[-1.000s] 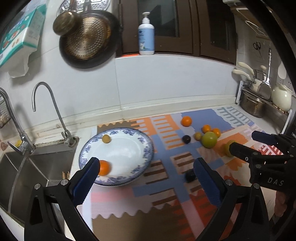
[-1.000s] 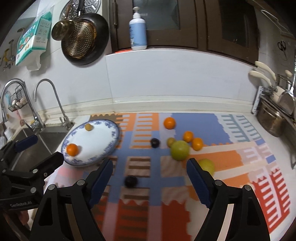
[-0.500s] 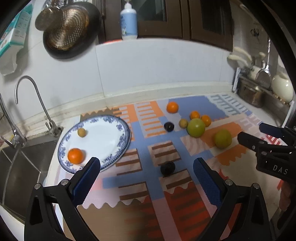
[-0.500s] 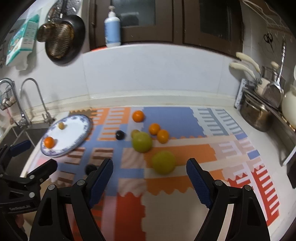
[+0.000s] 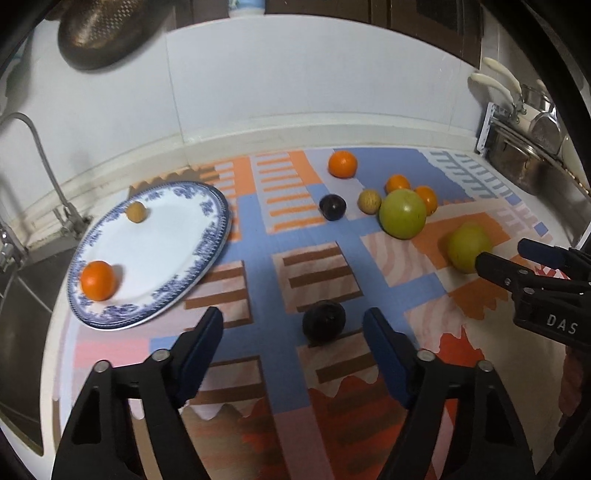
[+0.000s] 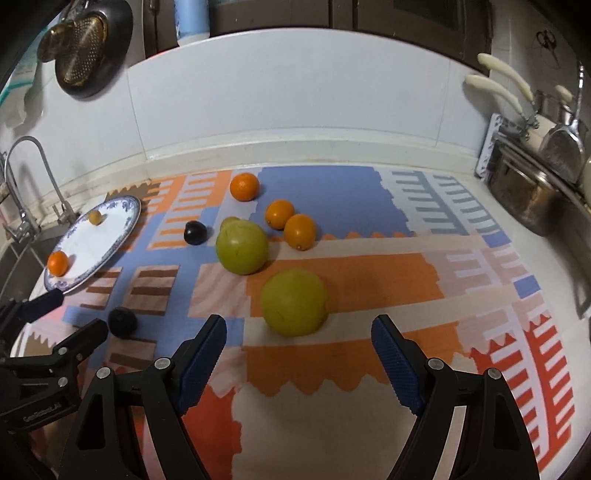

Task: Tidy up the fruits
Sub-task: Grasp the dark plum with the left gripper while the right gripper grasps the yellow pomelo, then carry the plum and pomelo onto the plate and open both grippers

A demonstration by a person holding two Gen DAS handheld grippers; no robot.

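My left gripper [image 5: 293,332] is open, low over the mat, with a dark plum [image 5: 324,319] just ahead between its fingers. My right gripper [image 6: 299,339] is open, just short of a yellow-green fruit [image 6: 294,301]. A blue-rimmed white plate [image 5: 173,254] at the left holds an orange [image 5: 98,280] and a small brown fruit [image 5: 135,211]. On the mat lie a second green fruit [image 6: 242,247], three oranges [image 6: 243,186] [image 6: 279,214] [image 6: 300,231] and another dark plum [image 6: 195,232]. A small brown fruit [image 5: 369,200] is half hidden behind the green one.
A patterned mat [image 6: 362,280] covers the counter. A sink with a tap [image 5: 44,162] lies left of the plate. A metal pot [image 6: 528,199] and utensil rack stand at the right. A strainer [image 6: 79,35] hangs on the wall.
Both grippers have moved forward and down toward the mat. The left has closed in on the near dark plum, the right on the yellow-green fruit. No fruit has moved.
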